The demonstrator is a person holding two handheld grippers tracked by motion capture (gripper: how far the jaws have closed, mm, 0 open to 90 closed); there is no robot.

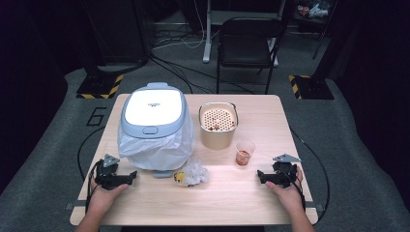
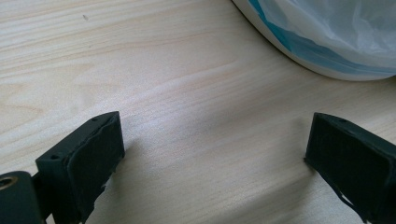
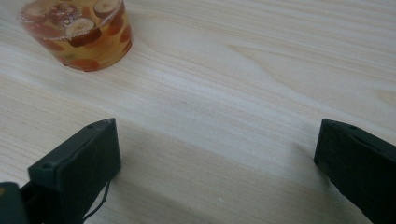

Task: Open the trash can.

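Overhead and gripper-mounted views of a tabletop waste-sorting arrangement. The left gripper (image 1: 131, 177) rested on the wooden table (image 1: 232, 203) at the near left, just beside the lidded bin (image 1: 153, 121); its jaws stood spread wide with bare tabletop between them. The right gripper (image 1: 260, 175) lay at the near right in the same condition, jaws spread and pinching nothing. The plastic cup (image 1: 244, 152), holding reddish liquid with sliced pieces, stood upright near the right gripper and just in front of the beige strainer container (image 1: 218, 125), apart from both. In the right gripper view the cup (image 3: 78, 32) appeared at upper left, outside the line of the jaws.

Progress, as judged from the arrangement: the work appeared not yet begun. The cup was full, the bin lid closed, and a crumpled wad with a yellow scrap (image 1: 191, 174) lay untouched at the bin's foot. Left to do, presumably, were grasping the cup, emptying it and disposing of the scraps.

Limits of the views: the white liner bag (image 1: 154, 147) draped over the bin concealed most of its body. In the left gripper view, the bin's lower edge (image 2: 322, 51) was cut off at the frame's corner. The brownish matter on the strainer's perforated top was too small to identify, possibly earlier residue.
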